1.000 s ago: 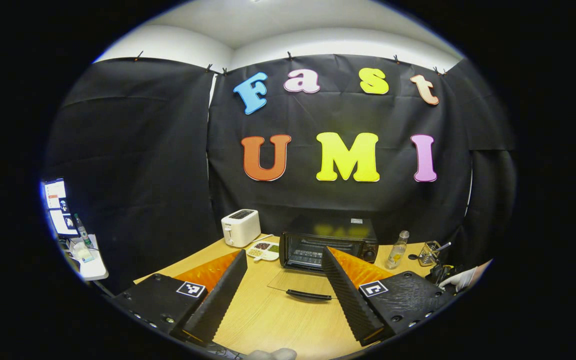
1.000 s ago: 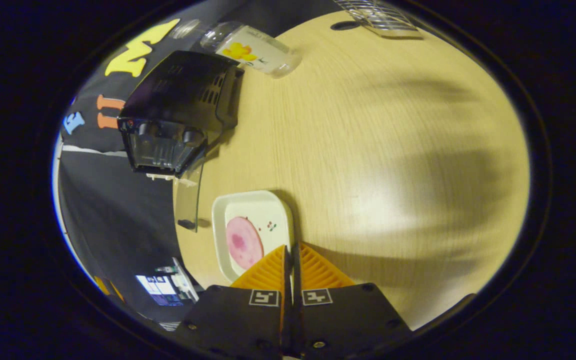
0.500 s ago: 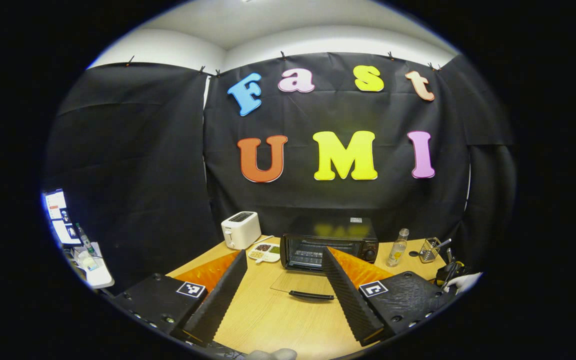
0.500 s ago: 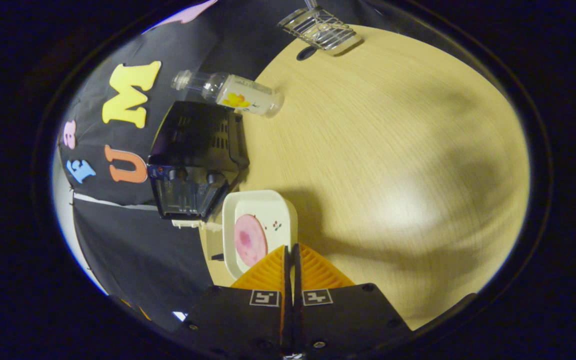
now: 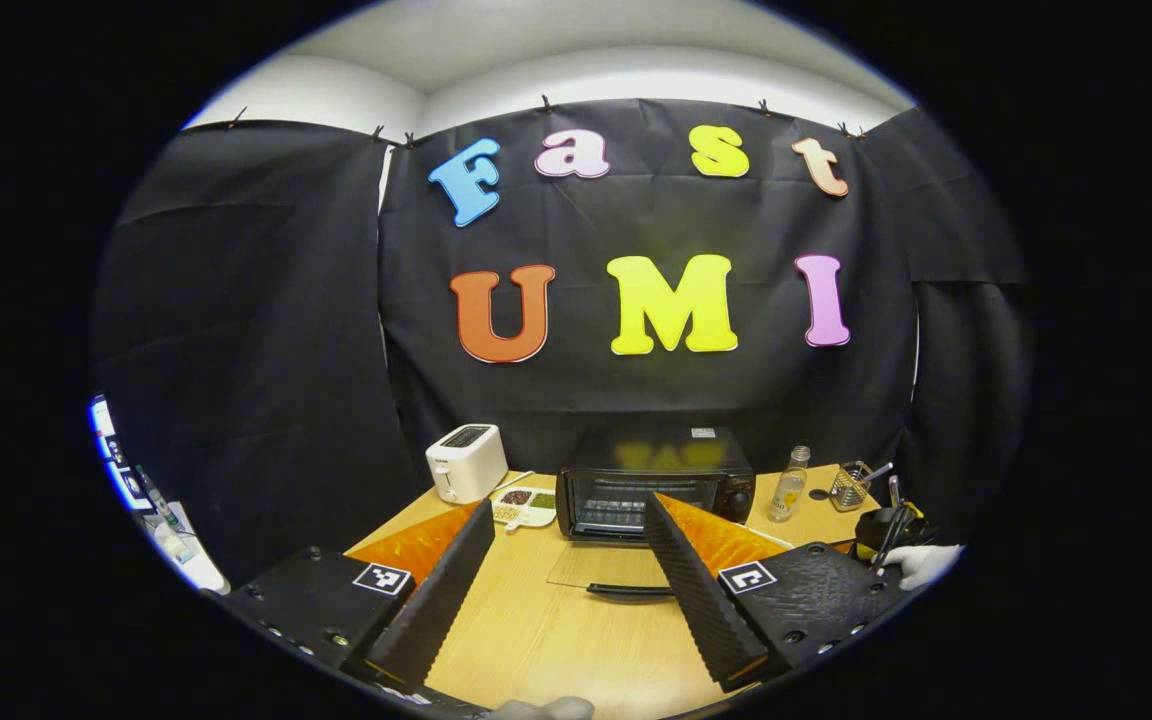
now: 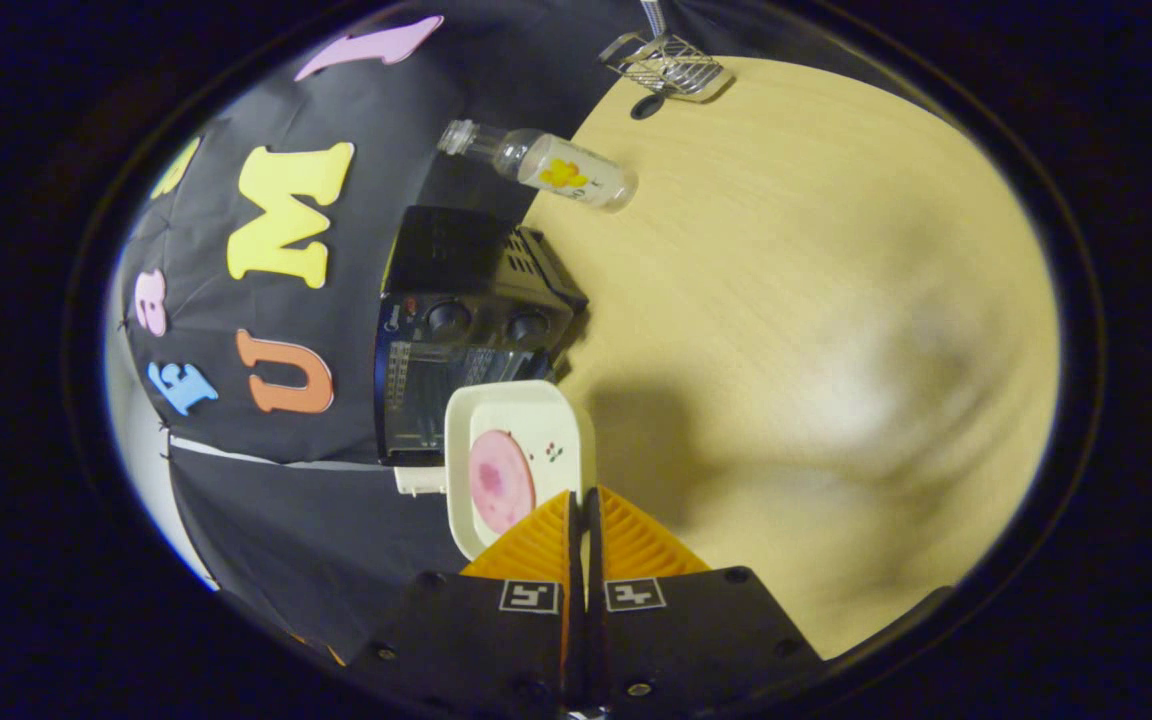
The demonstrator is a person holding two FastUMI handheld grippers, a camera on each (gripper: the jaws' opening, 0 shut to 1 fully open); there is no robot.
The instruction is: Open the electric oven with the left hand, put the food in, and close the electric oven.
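The oven point(image 5: 654, 483) sits at the back of the table point(image 5: 556, 640), its glass door point(image 5: 604, 565) dropped flat in front of it with the handle point(image 5: 630, 590) nearest the camera. So step 1 looks done, and step 2, loading the food, is in hand.

In the right gripper view the plate point(image 6: 518, 460) with a pink slice point(image 6: 501, 481) on it is held just in front of the oven's point(image 6: 466, 330) open mouth. The right gripper point(image 6: 581, 515) has its 2 fingers pressed together at the plate's near rim; the rim itself is hidden between them, so the grip is likely but not plain to see.

Next, I judge, the plate must go level over the lowered door and onto the rack, then the fingers part and back out without dragging it.

The left gripper point(image 5: 566, 560) hangs with its fingers wide apart and nothing between them, in front of the door, well placed to lift the handle afterwards.

The left gripper view gives the wider layout: a toaster point(image 5: 465, 463) and a snack dish point(image 5: 526, 504) left of the oven, a bottle point(image 5: 789, 485) and wire rack point(image 5: 850, 485) to its right, and a gloved hand point(image 5: 921, 562) further right. The right gripper view gives the plate and the oven's knobs point(image 6: 486, 322).
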